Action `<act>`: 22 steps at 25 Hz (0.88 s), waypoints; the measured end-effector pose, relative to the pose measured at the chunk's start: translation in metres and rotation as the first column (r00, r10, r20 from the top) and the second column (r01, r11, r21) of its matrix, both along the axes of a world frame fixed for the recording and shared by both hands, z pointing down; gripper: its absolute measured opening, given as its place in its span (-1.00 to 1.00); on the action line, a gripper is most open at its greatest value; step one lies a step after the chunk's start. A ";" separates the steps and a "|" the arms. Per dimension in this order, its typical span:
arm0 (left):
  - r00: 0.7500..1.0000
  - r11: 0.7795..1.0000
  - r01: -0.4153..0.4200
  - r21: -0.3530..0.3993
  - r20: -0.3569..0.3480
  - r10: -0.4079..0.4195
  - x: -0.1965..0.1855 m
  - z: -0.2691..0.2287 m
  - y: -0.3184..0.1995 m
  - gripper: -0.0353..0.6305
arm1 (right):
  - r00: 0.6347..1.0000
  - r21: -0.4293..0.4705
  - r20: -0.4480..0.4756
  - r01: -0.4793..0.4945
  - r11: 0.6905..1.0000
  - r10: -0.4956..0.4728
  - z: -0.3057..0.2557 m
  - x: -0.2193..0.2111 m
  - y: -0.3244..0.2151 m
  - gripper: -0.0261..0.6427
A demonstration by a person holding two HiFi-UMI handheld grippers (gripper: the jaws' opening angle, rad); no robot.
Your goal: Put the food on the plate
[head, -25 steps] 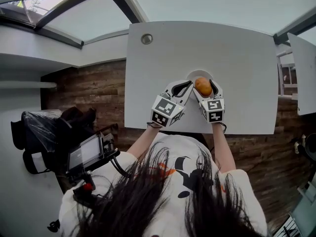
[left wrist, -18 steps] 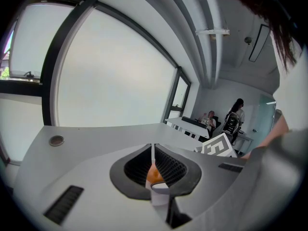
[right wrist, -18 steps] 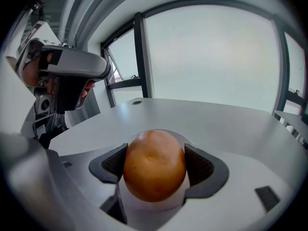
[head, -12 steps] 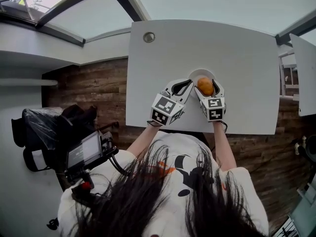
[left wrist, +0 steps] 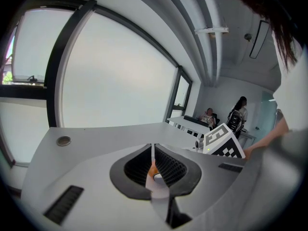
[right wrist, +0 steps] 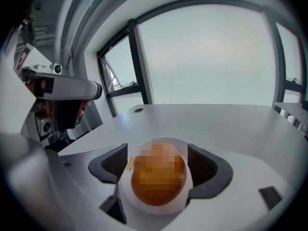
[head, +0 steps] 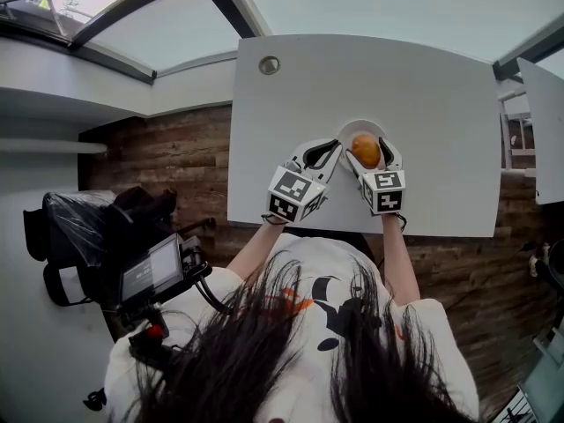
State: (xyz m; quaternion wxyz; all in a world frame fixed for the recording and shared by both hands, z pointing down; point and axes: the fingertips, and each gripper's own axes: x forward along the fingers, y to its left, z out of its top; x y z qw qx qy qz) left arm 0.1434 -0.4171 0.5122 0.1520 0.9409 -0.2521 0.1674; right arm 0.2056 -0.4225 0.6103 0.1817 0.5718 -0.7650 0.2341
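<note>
Head view: the right claw (head: 367, 148) has carried the bun (head: 366, 152) slightly toward 12 o'clock, over the plate (head: 361, 125). The left claw (head: 328, 151) waits at its 9 o'clock.

Left gripper view: jaws pressed together, empty.

Right gripper view: jaws clasp the bun's sides above the plate, so letting go looks like the next step.

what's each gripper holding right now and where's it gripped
The right gripper holds the orange-brown food by its two sides, over the plate. The left gripper looks pinched on the plate's thin rim.
</note>
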 end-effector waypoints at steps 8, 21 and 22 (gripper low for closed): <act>0.999 0.999 0.034 -0.003 -0.022 -0.034 -0.006 -0.010 -0.006 -0.88 | 0.996 0.086 0.068 -0.066 0.994 0.061 -0.057 0.004 0.001 0.19; 0.985 0.990 0.141 0.023 -0.106 -0.138 -0.007 -0.051 0.049 -0.88 | 0.981 0.117 0.176 -0.100 0.988 0.079 -0.103 0.003 0.084 -0.11; 0.983 0.989 0.148 0.027 -0.110 -0.144 -0.005 -0.053 0.057 -0.88 | 0.981 0.125 0.180 -0.093 0.988 0.069 -0.105 0.005 0.092 -0.11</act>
